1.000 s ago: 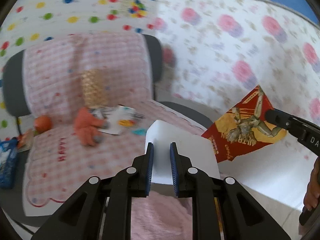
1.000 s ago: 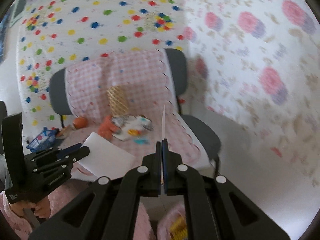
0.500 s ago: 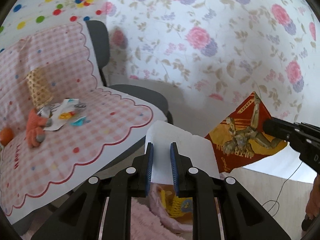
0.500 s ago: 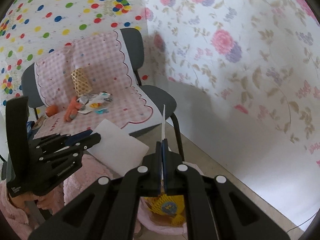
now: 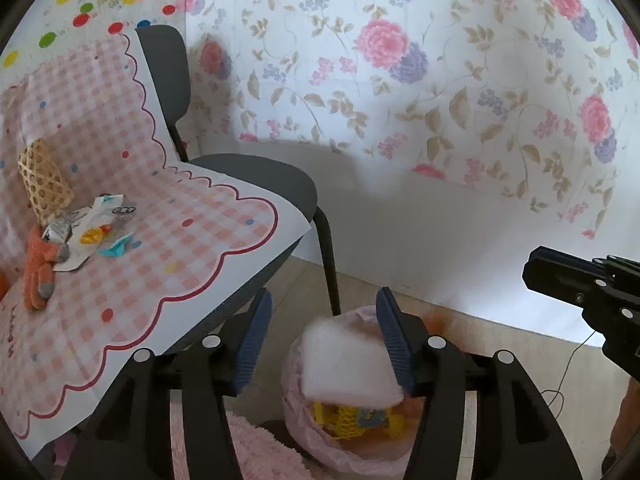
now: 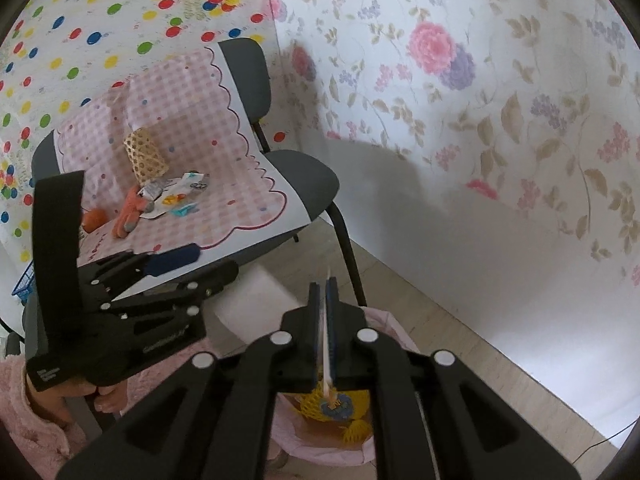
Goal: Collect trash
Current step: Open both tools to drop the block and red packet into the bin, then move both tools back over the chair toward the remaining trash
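The left gripper [image 5: 322, 336] stood spread, its jaws having just been opening; the white foam sheet [image 5: 346, 364] lay loose between them (blurred, apparently untouched by either pad) directly above the pink-lined trash bin [image 5: 296, 412]. The right gripper [image 6: 323, 316] had just been parting slightly, a thin wrapper [image 6: 327, 344] edge-on in its narrow gap; contact could not be determined. More litter [image 5: 100, 228] sat on the grey chair [image 5: 260, 176].
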Tool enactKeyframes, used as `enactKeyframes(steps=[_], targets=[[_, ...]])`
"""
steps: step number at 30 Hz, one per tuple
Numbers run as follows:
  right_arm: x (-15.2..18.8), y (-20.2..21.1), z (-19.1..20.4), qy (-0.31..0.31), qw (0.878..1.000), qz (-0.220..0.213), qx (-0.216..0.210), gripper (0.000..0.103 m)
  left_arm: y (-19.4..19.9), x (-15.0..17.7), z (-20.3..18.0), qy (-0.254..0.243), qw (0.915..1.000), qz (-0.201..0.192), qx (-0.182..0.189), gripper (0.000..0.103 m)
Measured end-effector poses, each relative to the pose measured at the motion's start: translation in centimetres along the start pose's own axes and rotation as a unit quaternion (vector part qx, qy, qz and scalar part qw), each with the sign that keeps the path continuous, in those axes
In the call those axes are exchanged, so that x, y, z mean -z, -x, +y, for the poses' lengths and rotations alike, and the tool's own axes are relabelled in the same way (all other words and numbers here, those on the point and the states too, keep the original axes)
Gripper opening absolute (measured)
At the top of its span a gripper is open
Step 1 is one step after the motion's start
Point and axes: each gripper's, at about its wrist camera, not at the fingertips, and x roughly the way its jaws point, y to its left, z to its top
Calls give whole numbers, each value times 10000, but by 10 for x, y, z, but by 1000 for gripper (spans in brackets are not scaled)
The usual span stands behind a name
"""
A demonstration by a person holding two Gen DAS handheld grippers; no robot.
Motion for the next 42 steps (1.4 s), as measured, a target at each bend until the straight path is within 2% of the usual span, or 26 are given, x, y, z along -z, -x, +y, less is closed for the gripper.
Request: enactKeyframes(steps=[4,8,14,20,22,26,29,34,38,40,42], targets=[[-2,0,-1,-13,10000,-19,40,11,2,4,14,176,9997,70,-136,56],[-6,-1,4,35,10000,-51,16,11,20,12,37,410,9983,-6,-406,56],[-17,-6,29,171,9994,-82,-277,11,53,21,71,707,9944,-117,-779,56],[-36,-19,72,509,9962,-111,-698,13,94,31,112,1033,9869,-290,-1207,56],[-43,-25,88,654,9943,-133,-831,23,105,35,129,1156,9832,-311,-1376,56],[-59,-40,120,963,9898,-168,-1038,28,123,42,161,1369,9738,-340,-1785,59],[-68,-52,136,1050,9874,-132,-1177,35,134,46,184,1605,9658,-348,-2004,60],[-85,-79,162,1235,9843,-46,-1261,44,146,50,222,1880,9520,-280,-2399,62],[-96,-98,176,1371,9825,21,-1259,51,152,51,242,2037,9440,-264,-2582,65],[-101,-108,182,1393,9822,64,-1258,58,153,49,252,2078,9411,-272,-2654,69],[-105,-119,188,1395,9819,126,-1273,59,151,48,260,2118,9385,-276,-2712,73]])
